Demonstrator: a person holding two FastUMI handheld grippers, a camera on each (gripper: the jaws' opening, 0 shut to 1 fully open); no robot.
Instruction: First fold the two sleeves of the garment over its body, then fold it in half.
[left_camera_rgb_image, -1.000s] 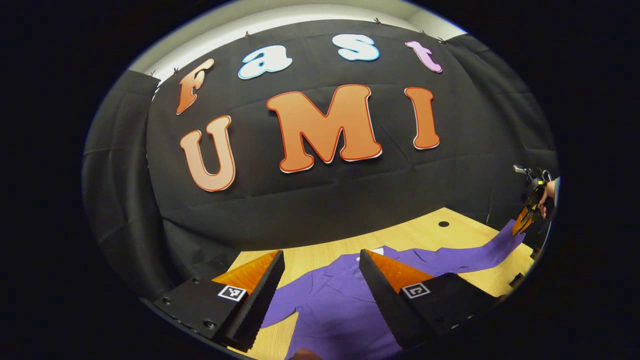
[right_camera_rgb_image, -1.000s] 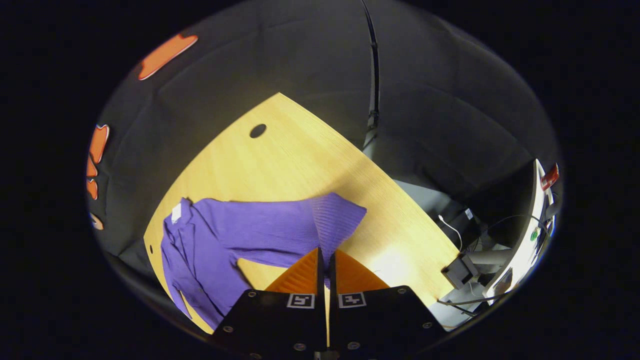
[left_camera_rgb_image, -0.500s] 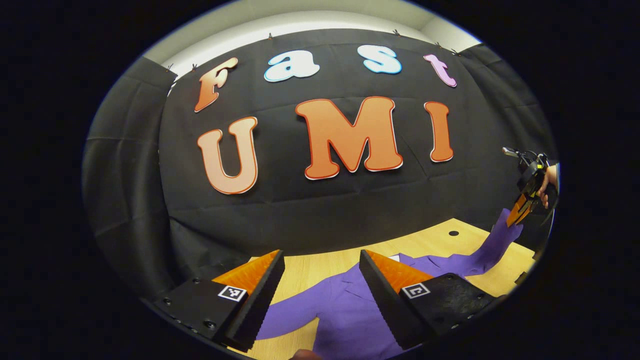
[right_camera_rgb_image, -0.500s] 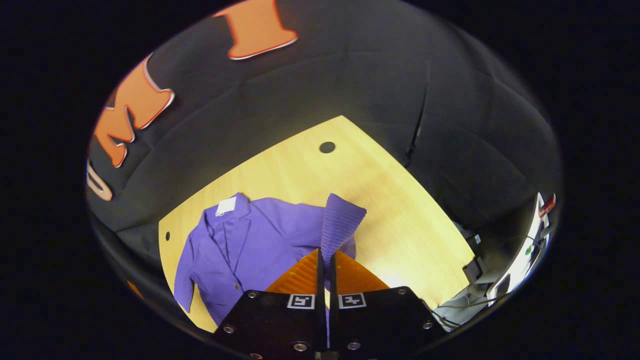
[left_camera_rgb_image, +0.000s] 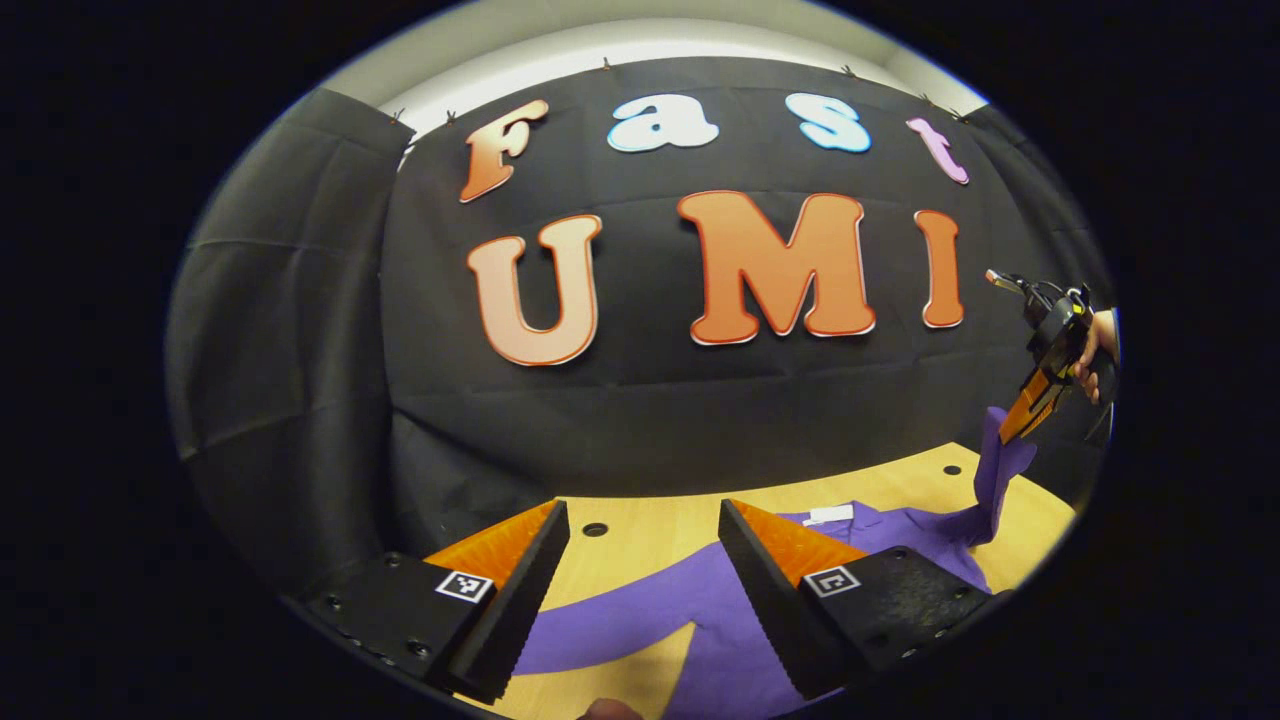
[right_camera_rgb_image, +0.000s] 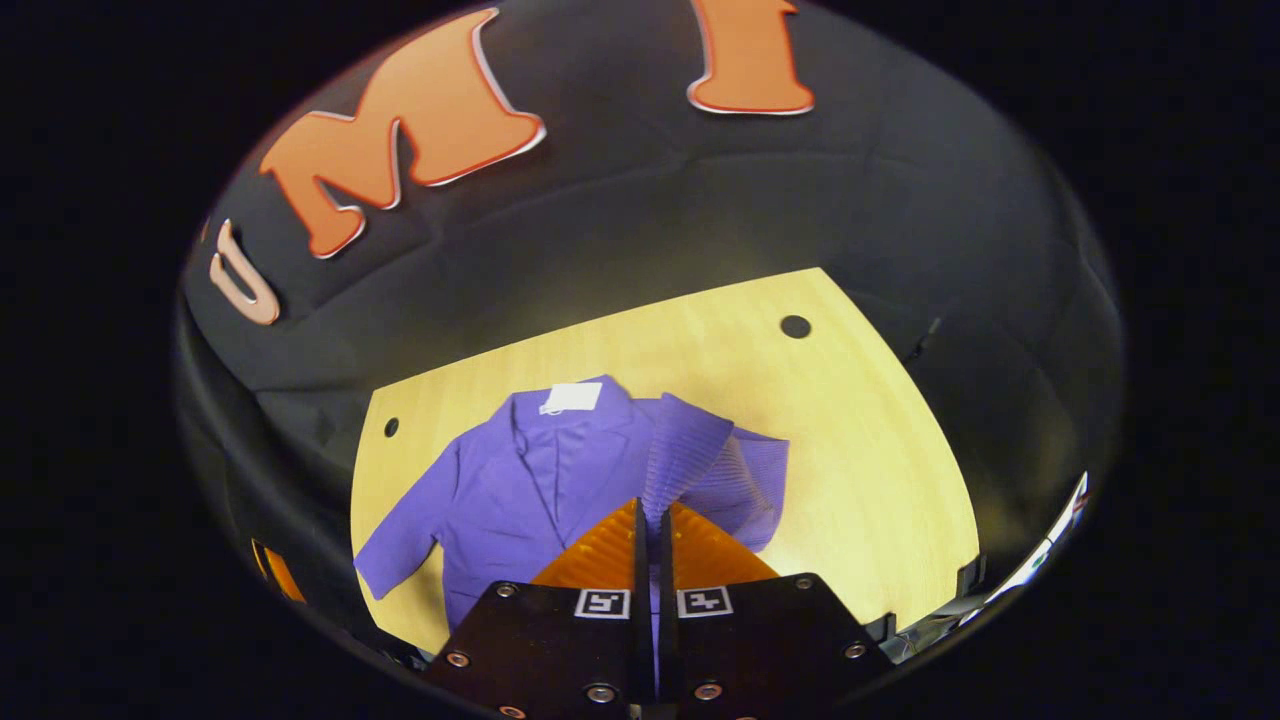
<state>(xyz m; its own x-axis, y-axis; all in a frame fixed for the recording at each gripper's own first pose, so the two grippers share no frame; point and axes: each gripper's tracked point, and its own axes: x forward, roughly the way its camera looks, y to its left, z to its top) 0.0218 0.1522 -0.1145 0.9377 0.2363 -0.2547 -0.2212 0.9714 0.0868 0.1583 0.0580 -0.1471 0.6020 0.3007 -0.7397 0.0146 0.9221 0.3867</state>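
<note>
Right hand-held gripper (right_camera_rgb_image: 651, 520) pinches the purple garment's (right_camera_rgb_image: 520, 480) ribbed cuff (right_camera_rgb_image: 690, 450).

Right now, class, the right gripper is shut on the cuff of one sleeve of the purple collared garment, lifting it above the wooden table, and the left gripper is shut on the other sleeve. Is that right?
Not quite. The left gripper is open, its jaws wide apart above the purple collared garment, as the left gripper view shows. The right gripper is indeed shut on the raised cuff above the wooden table.

Left gripper view: low, level, facing booth wall (left_camera_rgb_image: 640, 420). Right gripper view: high, tilted down. Shared: purple jacket (right_camera_rgb_image: 520, 480) on table (right_camera_rgb_image: 880, 470).
</note>
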